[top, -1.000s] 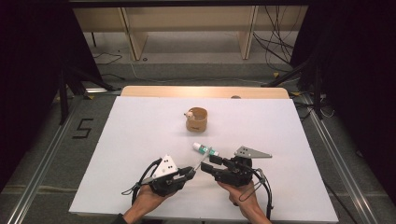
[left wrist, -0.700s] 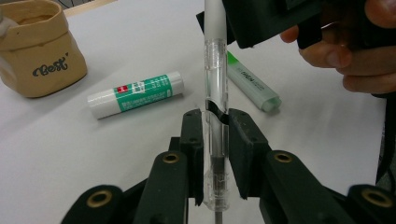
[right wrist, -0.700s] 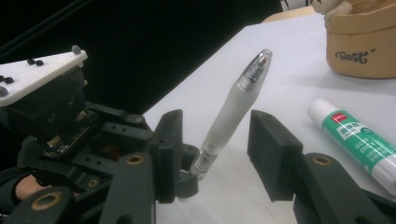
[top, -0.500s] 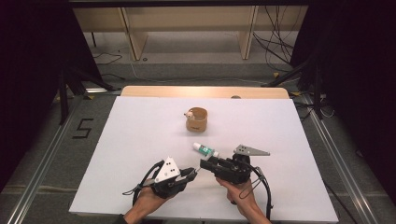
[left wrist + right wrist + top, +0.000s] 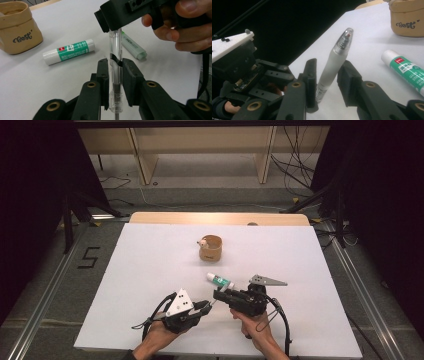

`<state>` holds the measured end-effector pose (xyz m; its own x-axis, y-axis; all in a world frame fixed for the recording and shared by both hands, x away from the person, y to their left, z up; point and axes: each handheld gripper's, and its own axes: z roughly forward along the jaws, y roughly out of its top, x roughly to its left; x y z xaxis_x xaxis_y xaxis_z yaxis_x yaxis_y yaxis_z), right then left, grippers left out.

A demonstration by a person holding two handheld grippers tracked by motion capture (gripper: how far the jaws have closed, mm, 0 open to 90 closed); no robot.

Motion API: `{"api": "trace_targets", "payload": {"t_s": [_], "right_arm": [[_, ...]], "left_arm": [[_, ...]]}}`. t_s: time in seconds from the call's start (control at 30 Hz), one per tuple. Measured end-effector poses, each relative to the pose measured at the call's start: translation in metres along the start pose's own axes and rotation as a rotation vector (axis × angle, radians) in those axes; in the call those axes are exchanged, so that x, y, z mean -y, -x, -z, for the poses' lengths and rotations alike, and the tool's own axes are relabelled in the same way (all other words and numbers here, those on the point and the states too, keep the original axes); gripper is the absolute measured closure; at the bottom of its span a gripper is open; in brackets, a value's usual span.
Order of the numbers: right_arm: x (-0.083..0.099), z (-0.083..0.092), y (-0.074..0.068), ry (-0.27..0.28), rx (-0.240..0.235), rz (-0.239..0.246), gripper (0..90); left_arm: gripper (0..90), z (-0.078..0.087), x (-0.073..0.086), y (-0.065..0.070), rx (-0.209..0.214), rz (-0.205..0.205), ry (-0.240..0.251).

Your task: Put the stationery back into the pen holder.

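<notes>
Standing by the bench, I am seeing at the left the left tool, which is clenching the clear barrel of a pen near its back end; in the left gripper view the two pads are pressing it from both sides. The pen is hanging above the white surface, between the two hands, a little in front of the person. Moving to the right, the right tool is standing around the frosted front part of the same pen; its jaws have just been closing, and in the right gripper view one pad is touching the pen while the other is a little apart, so I am judging it as not yet gripping. Behind them a glue stick is lying on the bench, and farther back a small tan pouch is standing upright. The pen is looking light, stiff and smooth, so it is probably slipping easily and its thin plastic may crack under hard pressing. The better place to hold is the matte grip section, not the tapering tip.
</notes>
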<state>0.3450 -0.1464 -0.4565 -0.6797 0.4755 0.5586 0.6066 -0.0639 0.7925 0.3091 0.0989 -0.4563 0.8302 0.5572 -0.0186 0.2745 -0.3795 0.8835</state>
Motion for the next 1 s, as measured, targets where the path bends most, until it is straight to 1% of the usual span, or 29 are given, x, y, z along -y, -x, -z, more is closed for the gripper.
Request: {"api": "trace_targets", "payload": {"t_s": [0.2, 0.3, 0.4, 0.43, 0.5, 0.53, 0.57, 0.63, 0.67, 0.73, 0.8, 0.87, 1.0], "right_arm": [[0.001, 0.001, 0.0, 0.01, -0.012, -0.022, 76.4], [0.001, 0.001, 0.002, 0.015, -0.04, -0.054, 79.1], [0.001, 0.002, 0.002, 0.025, -0.057, -0.08, 80.1], [0.001, 0.002, 0.001, 0.027, -0.061, -0.083, 80.2], [0.0, 0.003, 0.0, 0.034, -0.061, -0.079, 80.3], [0.0, 0.003, 0.0, 0.038, -0.063, -0.074, 80.3], [-0.001, 0.004, -0.001, 0.04, -0.057, -0.069, 80.3], [-0.002, 0.006, -0.002, 0.041, -0.035, -0.045, 80.3], [-0.003, 0.007, -0.002, 0.043, -0.028, -0.035, 80.3], [-0.005, 0.01, -0.002, 0.051, -0.023, -0.031, 80.3], [-0.009, 0.012, -0.002, 0.057, -0.012, -0.014, 80.3], [-0.012, 0.015, -0.001, 0.071, 0.001, -0.003, 80.3], [-0.021, 0.021, 0.002, 0.094, 0.031, 0.014, 80.2]], "left_arm": [[76.2, 0.0, 0.002, 0.0, 0.001, -0.004, 0.009], [76.1, 0.0, 0.002, 0.0, 0.002, -0.011, 0.014], [75.0, 0.0, 0.002, -0.001, 0.014, -0.003, 0.025], [73.3, 0.0, 0.002, -0.001, 0.024, -0.001, 0.022], [56.0, 0.0, 0.0, -0.001, 0.044, 0.004, 0.001], [49.3, 0.001, 0.0, 0.0, 0.044, 0.0, -0.002], [45.7, 0.001, -0.001, 0.0, 0.046, 0.0, -0.003], [40.8, 0.003, -0.001, -0.001, 0.058, 0.007, -0.014], [38.4, 0.004, -0.002, -0.002, 0.051, 0.007, -0.026], [34.4, 0.007, -0.002, -0.005, 0.04, 0.019, -0.032], [32.1, 0.01, -0.001, -0.009, 0.038, 0.035, -0.033], [29.3, 0.012, -0.001, -0.012, 0.027, 0.047, -0.033], [26.0, 0.019, 0.001, -0.017, -0.001, 0.055, -0.039]]}}
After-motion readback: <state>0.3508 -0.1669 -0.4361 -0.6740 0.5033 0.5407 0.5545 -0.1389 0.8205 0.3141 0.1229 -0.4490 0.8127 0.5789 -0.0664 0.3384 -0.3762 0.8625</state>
